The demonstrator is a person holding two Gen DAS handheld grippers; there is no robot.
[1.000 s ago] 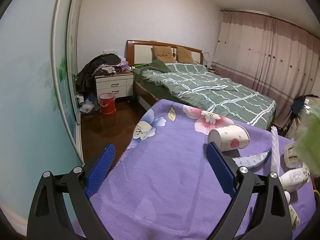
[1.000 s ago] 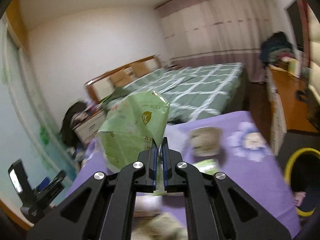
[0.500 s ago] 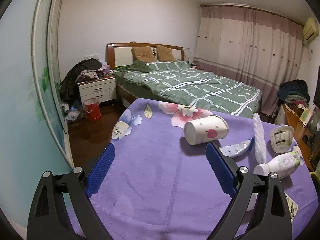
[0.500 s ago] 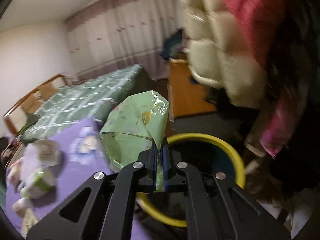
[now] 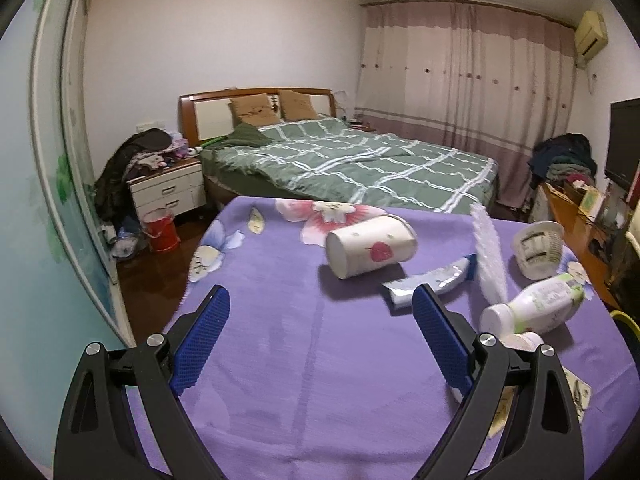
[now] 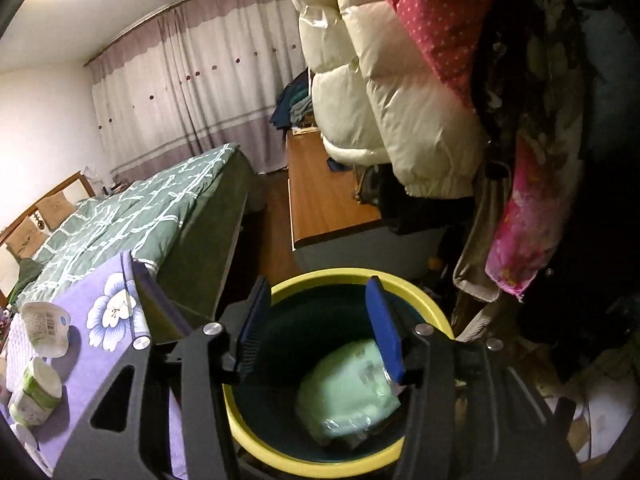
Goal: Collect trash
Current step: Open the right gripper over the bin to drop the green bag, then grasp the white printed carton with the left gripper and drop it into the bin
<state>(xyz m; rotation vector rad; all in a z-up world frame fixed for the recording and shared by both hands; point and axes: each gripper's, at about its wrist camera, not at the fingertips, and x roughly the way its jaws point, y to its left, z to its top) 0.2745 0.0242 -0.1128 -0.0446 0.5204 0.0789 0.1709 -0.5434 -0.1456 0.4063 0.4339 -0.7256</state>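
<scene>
1. Right gripper (image 6: 316,328) over yellow-rimmed bin (image 6: 420,292), fingers (image 6: 384,328) opening, nothing gripped; green bag (image 6: 348,392) lies loose inside bin.
2. Left gripper (image 5: 320,340) fingers spread wide, empty, above purple-cloth desk (image 5: 280,360).
3. Farther on desk: white bottle (image 5: 532,308), tube (image 5: 432,284), tipped paper cup (image 5: 370,246), white tub (image 5: 538,248).
4. Green bed (image 5: 360,164) behind.

My right gripper (image 6: 316,320) hung over the bin (image 6: 420,296), its jaws opening, the bag (image 6: 348,392) lying inside. From my left gripper (image 5: 320,320), the cup (image 5: 370,252) lay on the table (image 5: 280,360) at one o'clock, the bottle (image 5: 536,304) at three, the bed (image 5: 360,168) behind.
</scene>
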